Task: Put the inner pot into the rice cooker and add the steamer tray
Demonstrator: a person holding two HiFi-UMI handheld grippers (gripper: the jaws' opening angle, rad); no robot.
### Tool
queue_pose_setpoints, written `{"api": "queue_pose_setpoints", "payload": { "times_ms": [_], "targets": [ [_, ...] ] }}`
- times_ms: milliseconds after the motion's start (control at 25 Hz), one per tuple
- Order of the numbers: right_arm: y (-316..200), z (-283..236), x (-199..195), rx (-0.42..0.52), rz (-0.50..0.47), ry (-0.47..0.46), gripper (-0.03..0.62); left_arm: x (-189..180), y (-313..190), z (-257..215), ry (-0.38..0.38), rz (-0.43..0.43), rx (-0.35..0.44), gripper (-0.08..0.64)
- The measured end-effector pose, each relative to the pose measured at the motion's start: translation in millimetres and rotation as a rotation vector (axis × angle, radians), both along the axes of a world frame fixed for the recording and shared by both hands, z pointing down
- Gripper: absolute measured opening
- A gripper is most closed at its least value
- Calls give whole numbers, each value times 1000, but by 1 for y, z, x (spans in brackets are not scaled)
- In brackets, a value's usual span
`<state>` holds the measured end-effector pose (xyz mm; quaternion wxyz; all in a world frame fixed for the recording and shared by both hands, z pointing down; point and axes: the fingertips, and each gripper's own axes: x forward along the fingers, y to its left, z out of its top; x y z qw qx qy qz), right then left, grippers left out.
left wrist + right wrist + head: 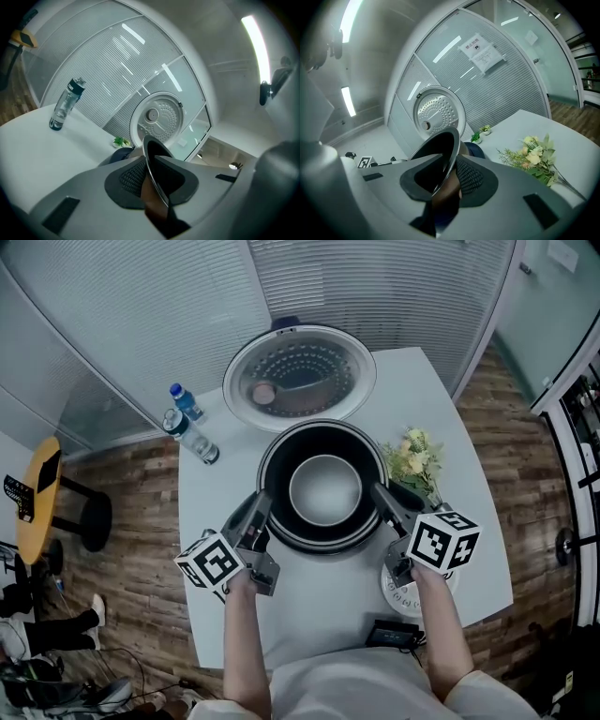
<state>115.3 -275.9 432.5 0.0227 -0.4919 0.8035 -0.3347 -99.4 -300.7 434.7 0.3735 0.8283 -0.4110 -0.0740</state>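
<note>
The black inner pot (324, 487) with a grey floor hangs over the rice cooker, whose dark body (121, 153) is mostly hidden beneath it. The cooker's round lid (300, 376) stands open behind, its perforated inner plate showing. My left gripper (263, 514) is shut on the pot's left rim (151, 154), the thin edge pinched between the pads. My right gripper (382, 497) is shut on the right rim (445, 152) in the same way. A white round perforated piece (401, 593), possibly the steamer tray, lies at the front right, partly hidden by my right gripper.
Two water bottles (192, 435) lie and stand at the white table's (328, 610) left back. A bunch of pale flowers (414, 461) lies right of the cooker. A black device (394, 635) sits at the front edge. A yellow stool (37, 491) stands off to the left.
</note>
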Motion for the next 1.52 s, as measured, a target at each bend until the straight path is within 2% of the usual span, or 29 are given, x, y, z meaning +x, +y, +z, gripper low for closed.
{"api": "queue_pose_setpoints", "payload": {
  "times_ms": [120,440,560,680,960,1080,1240,1520],
  "targets": [
    [-2,7,-1,-11,-6,13,98,-1,-2,9,-67,7,-3,63],
    [-8,19,-4,-43,-16,61,104,-1,-7,25,-174,31,-40,67],
    [-9,23,-4,-54,-13,89,109,0,-9,28,-182,39,-55,67],
    [-10,26,-3,-55,-16,114,114,2,-10,31,-221,40,-56,73],
    [-10,29,-6,-40,-45,296,127,5,-11,40,-376,59,-50,97],
    [-9,36,-6,-56,-54,356,133,8,-9,43,-397,78,-52,126],
    [-9,42,-4,-76,-56,358,134,15,-9,45,-409,103,-53,176],
    [-9,41,-8,-45,-49,392,146,16,-11,42,-402,105,-35,213]
  ]
}}
